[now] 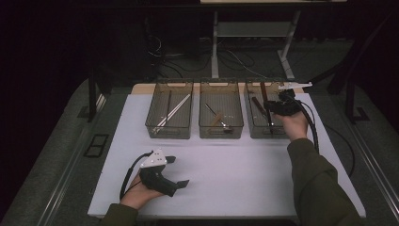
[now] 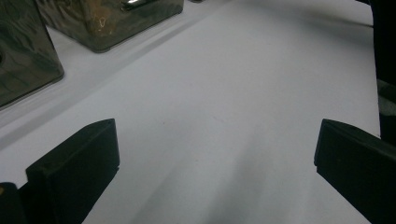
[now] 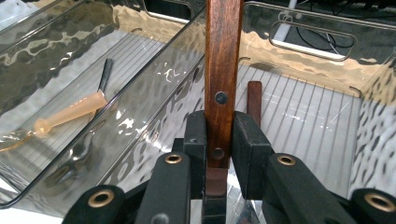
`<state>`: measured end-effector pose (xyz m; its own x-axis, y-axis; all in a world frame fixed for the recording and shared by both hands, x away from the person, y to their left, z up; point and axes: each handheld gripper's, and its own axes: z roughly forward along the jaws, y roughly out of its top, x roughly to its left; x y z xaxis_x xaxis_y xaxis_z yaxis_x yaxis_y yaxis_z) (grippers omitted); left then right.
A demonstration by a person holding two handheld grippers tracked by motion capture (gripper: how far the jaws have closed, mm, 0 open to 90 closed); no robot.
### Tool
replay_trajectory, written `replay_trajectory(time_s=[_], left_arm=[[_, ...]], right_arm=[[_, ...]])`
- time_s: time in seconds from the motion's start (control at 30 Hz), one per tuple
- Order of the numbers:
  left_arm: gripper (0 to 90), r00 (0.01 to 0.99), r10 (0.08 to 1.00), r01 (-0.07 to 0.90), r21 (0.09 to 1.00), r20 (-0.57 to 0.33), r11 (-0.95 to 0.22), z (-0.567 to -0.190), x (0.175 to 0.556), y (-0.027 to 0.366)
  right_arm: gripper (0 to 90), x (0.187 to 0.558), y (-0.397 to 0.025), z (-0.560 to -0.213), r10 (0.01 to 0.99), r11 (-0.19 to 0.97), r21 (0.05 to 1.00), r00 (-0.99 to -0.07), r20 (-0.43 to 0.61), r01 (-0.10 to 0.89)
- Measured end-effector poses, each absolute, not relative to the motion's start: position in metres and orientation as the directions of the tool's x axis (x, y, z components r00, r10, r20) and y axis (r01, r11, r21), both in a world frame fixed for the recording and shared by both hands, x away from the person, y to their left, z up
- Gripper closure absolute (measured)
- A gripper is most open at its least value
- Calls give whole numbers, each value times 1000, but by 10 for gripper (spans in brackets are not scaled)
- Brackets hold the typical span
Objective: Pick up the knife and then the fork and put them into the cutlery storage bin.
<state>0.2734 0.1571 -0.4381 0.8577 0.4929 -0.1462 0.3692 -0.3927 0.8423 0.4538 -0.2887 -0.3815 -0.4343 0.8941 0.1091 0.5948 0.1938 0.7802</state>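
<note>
The right gripper [image 1: 281,104] is closed on the wooden handle [image 3: 222,70] of a utensil, most likely a knife, with both pads pressed flat against its sides just below a rivet. It holds the handle over the right bin [image 1: 251,123], one of three clear plastic bins standing in a row at the far side of the desk [image 1: 226,169]. Judging from this position, the utensil is being sorted into that bin, which already contains a second brown-handled piece [image 3: 254,100]. The grip low on the handle keeps the long piece steady and aligned with the bin's length.

The left gripper [image 1: 171,172] rests low over the near part of the desk, well apart from the bins. Its jaws stand wide open and hold nothing, which suggests it is idle or waiting for the next item.

The high view shows the overall layout: the left bin [image 1: 153,123] holds light-coloured sticks, and the middle bin [image 1: 205,128] holds a utensil with a pale handle [image 3: 70,114]. The right gripper view adds the contact detail that the high view is too small to resolve: the pads on the wood, the rivet, and the ribbed bin floor below. The left gripper view confirms bare desk surface between its open jaws, with the bin corners at the upper left.
</note>
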Motion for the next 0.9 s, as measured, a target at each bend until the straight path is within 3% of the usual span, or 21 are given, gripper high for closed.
replay_trajectory(time_s=[0.13,0.2,0.47,0.9], left_arm=[[0,859,491,369,842,-147,-393,-438,273,157],[0,859,491,369,841,-147,-395,-438,273,157],[0,859,490,369,841,-146,-396,-438,273,157],[0,858,492,371,837,-143,-402,-439,274,156]], right_arm=[[750,457,-288,-384,897,184,775,-425,119,605],[672,458,-288,-386,900,181,768,-419,123,614],[537,457,-290,-385,898,168,769,-417,138,617],[359,441,-289,-374,848,178,799,-502,171,574]])
